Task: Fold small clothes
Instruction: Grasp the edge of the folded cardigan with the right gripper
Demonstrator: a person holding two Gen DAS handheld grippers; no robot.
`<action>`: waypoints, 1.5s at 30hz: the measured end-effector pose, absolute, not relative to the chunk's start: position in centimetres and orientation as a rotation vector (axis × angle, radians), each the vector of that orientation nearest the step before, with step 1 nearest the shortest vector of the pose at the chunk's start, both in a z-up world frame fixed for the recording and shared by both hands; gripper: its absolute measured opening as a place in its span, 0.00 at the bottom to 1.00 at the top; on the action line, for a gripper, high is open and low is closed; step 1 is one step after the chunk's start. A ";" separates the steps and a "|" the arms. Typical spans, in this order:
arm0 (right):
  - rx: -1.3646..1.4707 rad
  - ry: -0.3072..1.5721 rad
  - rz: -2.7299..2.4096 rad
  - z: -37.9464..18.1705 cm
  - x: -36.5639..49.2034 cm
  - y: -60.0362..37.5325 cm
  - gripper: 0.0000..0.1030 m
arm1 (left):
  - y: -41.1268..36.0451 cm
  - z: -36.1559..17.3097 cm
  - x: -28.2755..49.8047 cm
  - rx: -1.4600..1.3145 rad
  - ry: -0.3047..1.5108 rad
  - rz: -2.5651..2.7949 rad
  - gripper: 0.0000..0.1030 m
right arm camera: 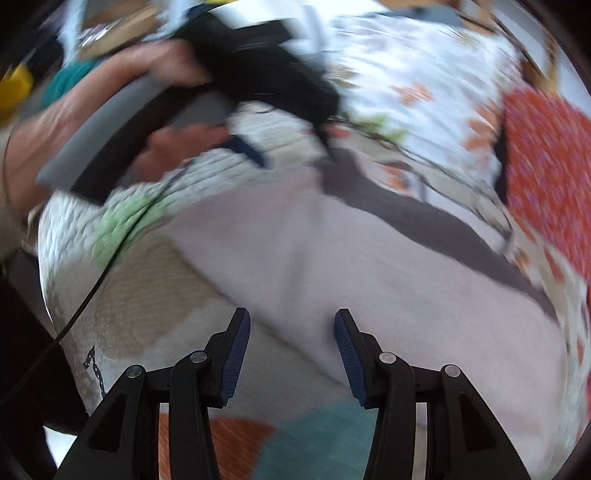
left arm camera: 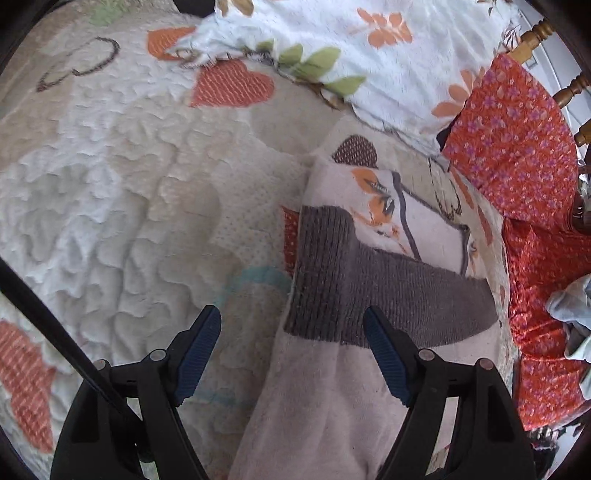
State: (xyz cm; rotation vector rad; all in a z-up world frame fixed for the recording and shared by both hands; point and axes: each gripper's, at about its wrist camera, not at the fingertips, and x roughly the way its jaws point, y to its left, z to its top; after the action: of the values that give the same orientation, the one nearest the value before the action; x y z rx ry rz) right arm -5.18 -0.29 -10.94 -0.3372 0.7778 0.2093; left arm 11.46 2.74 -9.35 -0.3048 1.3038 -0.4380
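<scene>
A small pale pink garment (left arm camera: 332, 391) lies flat on the quilted bed cover (left arm camera: 129, 184). It has a grey ribbed band (left arm camera: 388, 291) and an orange flower print above it. My left gripper (left arm camera: 291, 314) hovers open over the garment's left edge, its right pad above the grey band, with nothing pinched. In the blurred right wrist view the same garment (right arm camera: 314, 240) spreads across the middle. My right gripper (right arm camera: 291, 314) stands open just above its near edge, with nothing held. At the upper left a person's hand (right arm camera: 110, 103) holds the other gripper's handle.
A white fleece blanket with orange flowers and green leaves (left arm camera: 369, 48) is bunched at the far side. A red floral cloth (left arm camera: 517, 147) lies on the right beside wooden spindles (left arm camera: 535, 33). Grey-white clothes (left arm camera: 569, 302) rest on it. A black cable (left arm camera: 55, 325) crosses the left.
</scene>
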 end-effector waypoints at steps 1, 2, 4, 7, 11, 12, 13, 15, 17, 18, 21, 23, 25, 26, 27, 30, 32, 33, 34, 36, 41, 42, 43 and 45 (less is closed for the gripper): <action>-0.389 0.765 0.202 -11.4 -4.9 0.9 0.53 | 2.7 -9.9 11.9 -0.319 1.321 -0.453 0.76; -0.421 0.752 0.199 -11.6 -4.7 1.5 0.55 | 2.6 -10.4 12.3 -0.340 1.336 -0.465 0.77; -0.457 0.742 0.196 -11.8 -4.3 2.4 0.56 | 2.6 -10.6 13.1 -0.376 1.326 -0.486 0.79; -0.491 0.734 0.197 -12.1 -3.4 3.8 0.56 | 2.7 -10.9 14.1 -0.459 1.330 -0.537 0.79; -0.542 0.698 0.176 -12.6 -2.2 5.5 0.51 | 2.2 -11.0 14.3 -0.439 1.326 -0.571 0.49; -0.538 0.701 0.182 -12.6 -1.8 5.5 0.39 | 1.8 -11.2 14.3 -0.431 1.355 -0.598 0.29; -0.527 0.712 0.196 -12.7 -1.6 5.7 0.23 | 1.5 -11.4 14.2 -0.429 1.378 -0.605 0.11; -0.532 0.710 0.183 -12.6 -1.6 6.1 0.09 | 1.2 -10.9 13.8 -0.399 1.353 -0.587 0.12; -0.495 0.702 0.170 -12.0 -2.0 5.7 0.07 | 1.0 -10.0 13.7 -0.402 1.339 -0.572 0.11; -0.471 0.698 0.164 -11.6 -2.2 5.3 0.06 | 0.7 -9.0 13.4 -0.407 1.318 -0.578 0.11; -0.384 0.667 0.113 -9.3 -3.4 2.4 0.06 | -1.3 -6.4 12.5 -0.387 1.261 -0.599 0.10; -0.321 0.650 0.075 -7.5 -4.6 -0.3 0.06 | -3.7 -5.2 11.8 -0.372 1.245 -0.632 0.10; -0.252 0.642 0.027 -5.8 -5.8 -3.9 0.06 | -7.6 -3.9 11.0 -0.330 1.240 -0.671 0.10; -0.209 0.640 -0.009 -5.0 -6.8 -6.4 0.05 | -10.1 -3.4 10.6 -0.310 1.242 -0.702 0.10; -0.183 0.641 -0.032 -4.5 -7.4 -7.8 0.05 | -12.8 -2.8 10.1 -0.286 1.243 -0.742 0.10; -0.058 0.651 -0.151 -3.1 -10.3 -14.8 0.05 | -21.0 -1.5 7.2 -0.184 1.236 -0.860 0.10; 0.048 0.675 -0.232 -2.8 -12.3 -19.7 0.05 | -25.9 -1.8 4.7 -0.130 1.234 -0.914 0.10; 0.120 0.700 -0.277 -3.2 -13.5 -22.4 0.05 | -28.0 -2.0 3.6 -0.114 1.244 -0.934 0.10; 0.154 0.715 -0.305 -3.6 -14.1 -23.7 0.05 | -29.1 -2.3 2.8 -0.108 1.255 -0.942 0.11; 0.233 0.772 -0.356 -5.2 -15.4 -26.5 0.05 | -30.2 -2.4 1.3 -0.118 1.278 -0.955 0.14; 0.388 0.858 -0.347 -7.4 -16.2 -29.3 0.11 | -26.0 0.1 -1.8 -0.104 1.202 -0.884 0.46; 0.396 0.847 -0.345 -6.9 -16.4 -29.4 0.17 | -23.9 0.6 -2.4 -0.090 1.173 -0.837 0.50; 0.395 0.830 -0.347 -6.0 -16.9 -29.6 0.25 | -22.4 0.7 -2.8 -0.083 1.158 -0.800 0.54; 0.397 0.788 -0.359 -4.6 -18.0 -30.3 0.33 | -19.0 0.5 -3.6 -0.077 1.136 -0.704 0.56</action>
State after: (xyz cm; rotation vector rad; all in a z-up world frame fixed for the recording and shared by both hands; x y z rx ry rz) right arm -18.00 -30.25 -4.64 0.3971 0.7883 -0.3585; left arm -3.60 -19.05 0.55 -0.0773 1.1364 -0.7036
